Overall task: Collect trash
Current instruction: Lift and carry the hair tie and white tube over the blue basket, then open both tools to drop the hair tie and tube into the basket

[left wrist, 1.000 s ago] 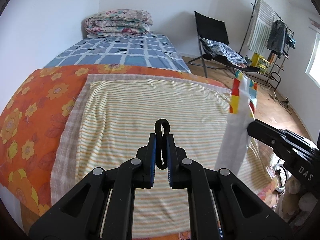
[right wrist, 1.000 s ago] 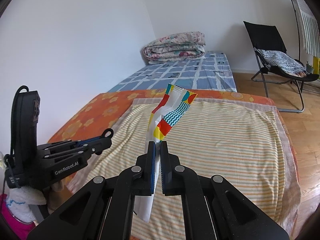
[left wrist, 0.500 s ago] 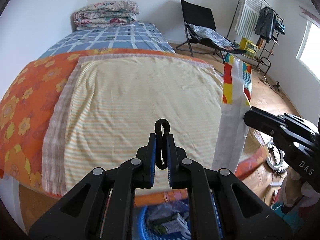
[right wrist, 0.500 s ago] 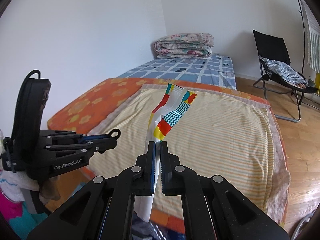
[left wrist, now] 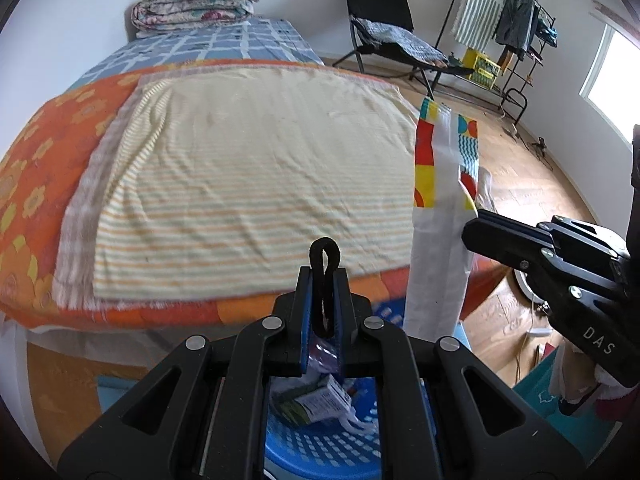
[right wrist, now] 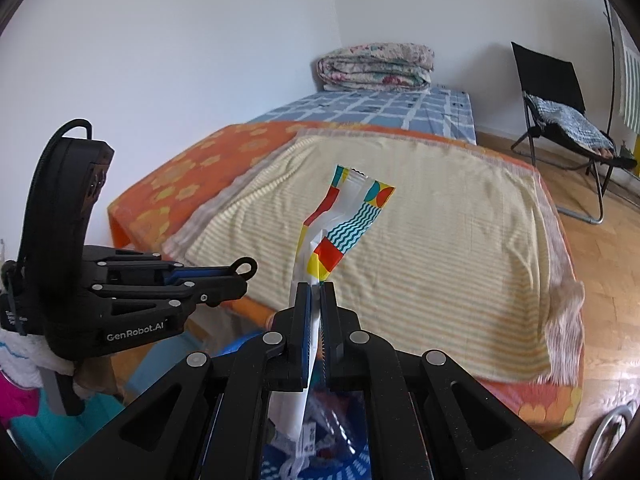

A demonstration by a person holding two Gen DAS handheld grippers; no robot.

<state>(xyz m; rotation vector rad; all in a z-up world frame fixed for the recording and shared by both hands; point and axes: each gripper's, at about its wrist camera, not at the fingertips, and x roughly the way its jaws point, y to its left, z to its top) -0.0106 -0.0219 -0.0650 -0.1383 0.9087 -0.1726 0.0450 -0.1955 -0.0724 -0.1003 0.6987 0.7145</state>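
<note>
My left gripper (left wrist: 323,280) is shut on a black hair tie (left wrist: 324,256), whose loop sticks up between the pads. It hangs over a blue perforated basket (left wrist: 320,448) that holds several wrappers and a small carton (left wrist: 316,400). My right gripper (right wrist: 315,292) is shut on a colourful white snack wrapper (right wrist: 344,216), which stands up past the fingertips and hangs down below them over the basket (right wrist: 320,468). The wrapper also shows in the left wrist view (left wrist: 440,200), to the right of my left gripper. My left gripper (right wrist: 236,272) shows in the right wrist view, low on the left.
A bed with a striped cloth (left wrist: 248,168) over an orange flowered sheet (left wrist: 24,184) lies ahead. A folded quilt (left wrist: 196,0) sits at its far end. A black folding chair (left wrist: 384,28) and a clothes rack (left wrist: 508,24) stand on the wooden floor to the right.
Both grippers have drawn back from over the bed and lowered, still holding their items. The blue basket has come into view under them.
</note>
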